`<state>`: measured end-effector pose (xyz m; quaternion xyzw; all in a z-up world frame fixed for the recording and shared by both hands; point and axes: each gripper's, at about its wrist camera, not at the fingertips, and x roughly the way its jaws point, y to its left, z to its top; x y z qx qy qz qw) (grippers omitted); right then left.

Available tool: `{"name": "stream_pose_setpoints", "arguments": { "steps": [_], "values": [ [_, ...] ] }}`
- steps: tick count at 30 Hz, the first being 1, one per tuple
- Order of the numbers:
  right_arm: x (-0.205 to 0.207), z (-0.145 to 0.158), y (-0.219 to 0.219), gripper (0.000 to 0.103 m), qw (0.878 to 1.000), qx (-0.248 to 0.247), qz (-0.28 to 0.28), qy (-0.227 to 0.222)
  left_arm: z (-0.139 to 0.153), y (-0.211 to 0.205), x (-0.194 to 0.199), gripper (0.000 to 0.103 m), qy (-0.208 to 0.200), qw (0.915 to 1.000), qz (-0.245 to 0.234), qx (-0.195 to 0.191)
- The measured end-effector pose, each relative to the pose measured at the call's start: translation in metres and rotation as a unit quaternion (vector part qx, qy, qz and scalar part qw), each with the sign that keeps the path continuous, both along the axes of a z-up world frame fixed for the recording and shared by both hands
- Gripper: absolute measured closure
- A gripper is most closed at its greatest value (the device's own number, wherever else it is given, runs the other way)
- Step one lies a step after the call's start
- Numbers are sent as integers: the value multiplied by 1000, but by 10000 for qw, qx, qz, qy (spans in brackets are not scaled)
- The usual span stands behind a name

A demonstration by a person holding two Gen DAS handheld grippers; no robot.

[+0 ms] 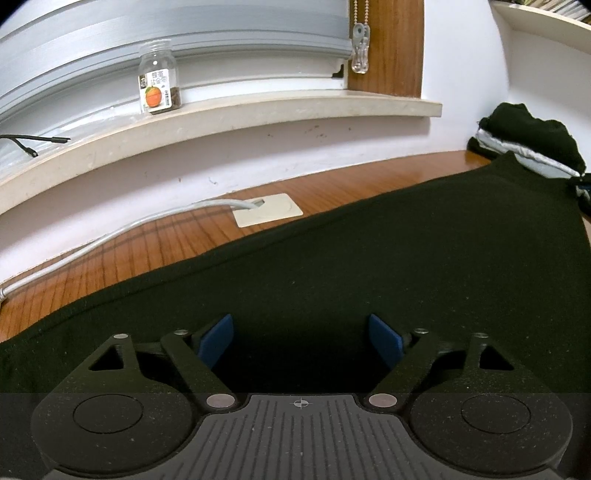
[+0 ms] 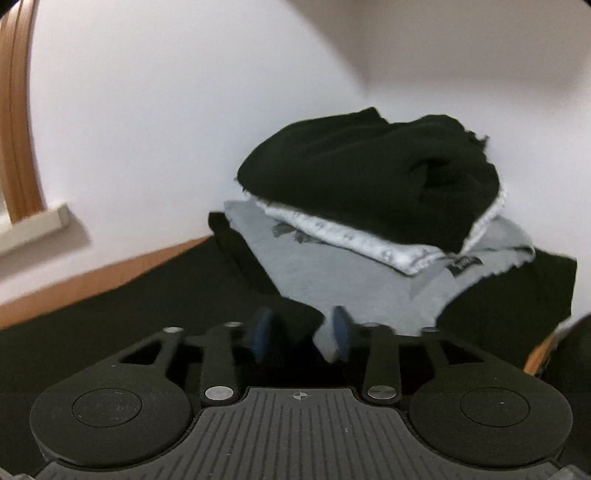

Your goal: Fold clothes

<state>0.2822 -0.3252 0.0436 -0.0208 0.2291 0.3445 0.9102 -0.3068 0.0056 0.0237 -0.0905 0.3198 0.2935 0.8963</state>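
Wooden desk (image 1: 155, 240) against a white wall (image 1: 258, 155), stone windowsill (image 1: 258, 110) above. On the sill: empty glass jar (image 1: 159, 83) with an orange on its label, upright, plus a thin black cable end (image 1: 37, 139) at far left. Grey blinds (image 1: 147, 33) behind the jar, bead cord with clear plastic pull (image 1: 360, 55) hanging beside the wooden window frame (image 1: 391, 48). Grey cable (image 1: 129, 227) along the desk into a beige cable-port plate (image 1: 269, 210), just beyond the cloth edge. Nothing lying on the cloth.

Black garment (image 1: 406, 258) spread flat over most of the desk, smooth, back edge straight and running diagonally. Stack of folded clothes (image 2: 369, 206) at the far right corner against the wall: black piece on top, white patterned one under it, grey one below, black at the bottom. Grey layer hangs forward off the stack toward the right tongs.

Left tongs (image 1: 301, 338): jaws wide apart, low over the black garment, nothing between the blue pads (image 1: 218, 339).

Right tongs (image 2: 301, 334): jaws narrow but parted, a grey fabric corner (image 2: 327, 339) lying against the inner side of the right pad; no clamp visible. View blurred.
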Motion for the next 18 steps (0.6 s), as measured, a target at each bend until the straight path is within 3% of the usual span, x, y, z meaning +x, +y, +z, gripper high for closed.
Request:
{"name": "stream_pose_setpoints", "arguments": {
  "steps": [5,8,14,18],
  "values": [
    [-22,-1,-11,56,9994,326,113,58,0,-2,1,19,22,10000,7,52],
    [-45,-1,-2,50,9966,433,683,139,2,-4,5,19,94,9998,-43,147],
    [-96,-5,55,49,9758,-137,2177,121,16,-1,25,19,181,9992,-271,227],
    [-119,-5,82,47,9634,-346,2656,-77,23,3,46,18,62,9989,-435,139]
  ]
}}
